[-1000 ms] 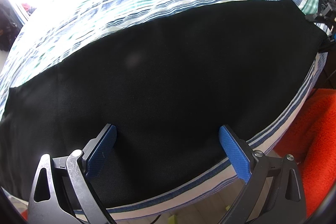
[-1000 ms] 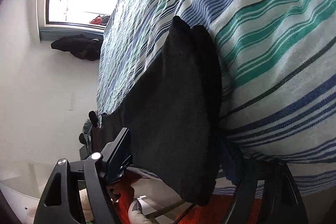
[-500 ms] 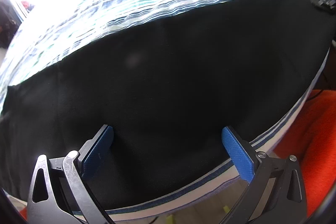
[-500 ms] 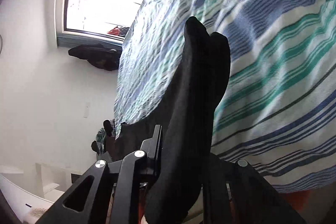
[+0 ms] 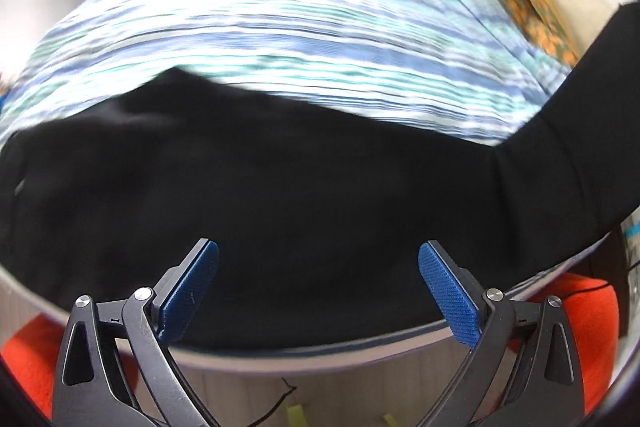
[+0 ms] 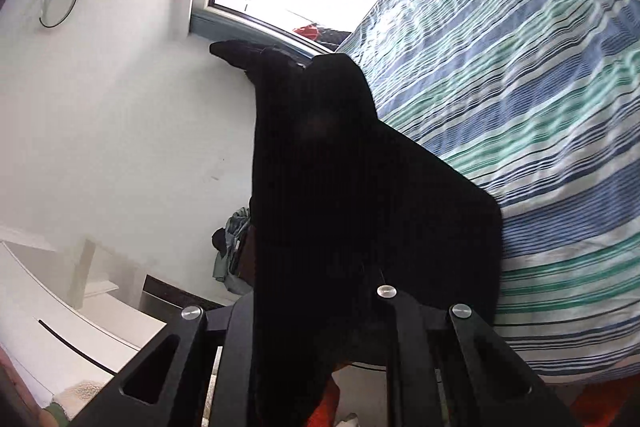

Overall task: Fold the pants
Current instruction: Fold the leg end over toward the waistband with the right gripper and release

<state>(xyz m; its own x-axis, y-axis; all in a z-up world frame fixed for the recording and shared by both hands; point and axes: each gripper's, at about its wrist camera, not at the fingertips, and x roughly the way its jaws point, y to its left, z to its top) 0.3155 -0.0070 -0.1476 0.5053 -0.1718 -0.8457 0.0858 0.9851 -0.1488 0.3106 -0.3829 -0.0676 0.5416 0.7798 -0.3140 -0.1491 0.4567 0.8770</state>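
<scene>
— Claw check first: your right claw (image 6: 320, 331) is clamped on one end of the black pants (image 5: 280, 195), and the cloth drapes over its fingers so thickly that the pads are hidden. You are holding that end up off the bed (image 5: 320, 39); in the left wrist view it rises as a dark band at the right edge.

— And my left claw?

— Your left claw (image 5: 318, 283) stands wide, both blue pads (image 5: 190, 291) bare, nothing between them. It hovers over the near edge of the pants, close to the side of the mattress. Whether it touches the cloth I cannot tell.

— Where does the rest of the garment lie?

— Spread flat along the near side of the striped bedcover (image 6: 520, 87), apart from the end you hold. An orange rug (image 5: 580, 307) shows on the floor below.

— So which step am I on?

— By my reading, the first lengthwise fold: one end lifted, ready to carry across to the other. No fold is laid down yet.

— What does the next move ask of me?

— Carry the raised end over in an arc towards the far end and keep it taut so the layers do not bunch. Your left claw could pin the flat part, or it may slide. Line up the edges before letting go.
</scene>
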